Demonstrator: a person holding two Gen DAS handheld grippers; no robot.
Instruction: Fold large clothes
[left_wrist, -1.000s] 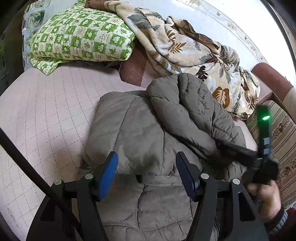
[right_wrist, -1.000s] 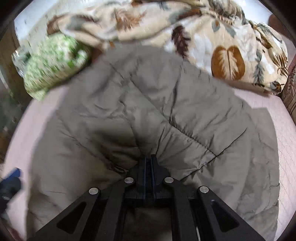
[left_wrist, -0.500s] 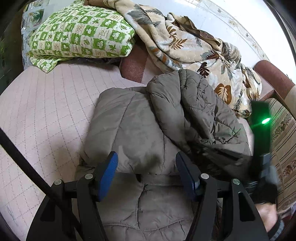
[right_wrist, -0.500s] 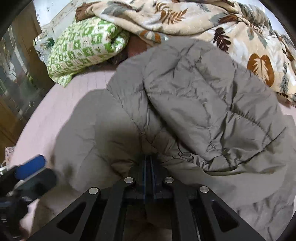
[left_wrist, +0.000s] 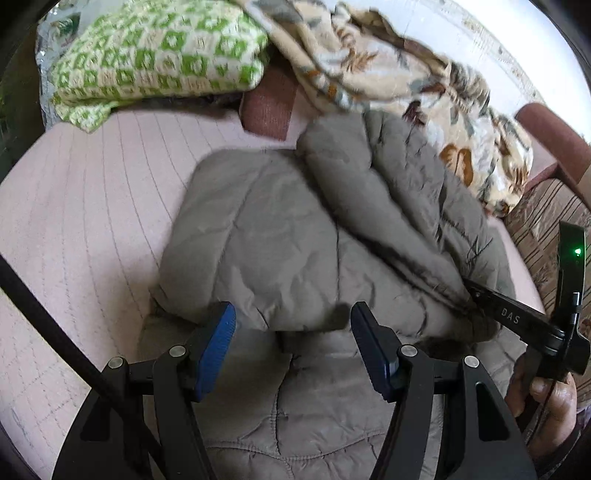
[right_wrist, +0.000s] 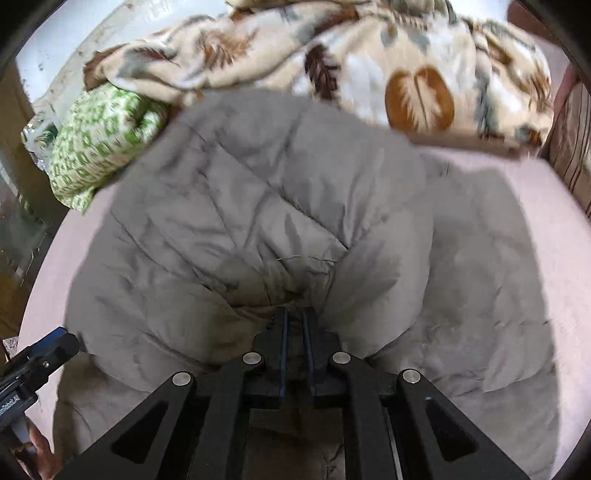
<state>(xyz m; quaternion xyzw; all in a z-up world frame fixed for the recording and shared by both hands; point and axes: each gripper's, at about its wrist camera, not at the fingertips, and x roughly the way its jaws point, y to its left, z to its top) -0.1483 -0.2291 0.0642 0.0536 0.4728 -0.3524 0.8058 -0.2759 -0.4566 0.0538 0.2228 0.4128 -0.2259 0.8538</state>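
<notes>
A grey-olive quilted jacket (left_wrist: 280, 240) lies on the pink bed cover (left_wrist: 85, 206), partly folded over itself. My left gripper (left_wrist: 293, 332) is open, its blue-padded fingers just above the jacket's near fold, holding nothing. My right gripper (right_wrist: 294, 314) is shut on a bunched fold of the jacket (right_wrist: 258, 206), which drapes away from the fingertips. In the left wrist view the right gripper (left_wrist: 476, 295) shows at the right edge, pinching the jacket's right side. The left gripper (right_wrist: 48, 347) shows at the lower left of the right wrist view.
A green-and-white patterned pillow (left_wrist: 155, 59) lies at the back left. A cream leaf-print blanket (left_wrist: 406, 85) is heaped along the back right, touching the jacket. A striped sofa arm (left_wrist: 546, 221) stands at the right. Both views are motion-blurred.
My right gripper, still shut on the jacket, has pulled its fold down and toward the near right. The left gripper has stayed open over the near fold.
</notes>
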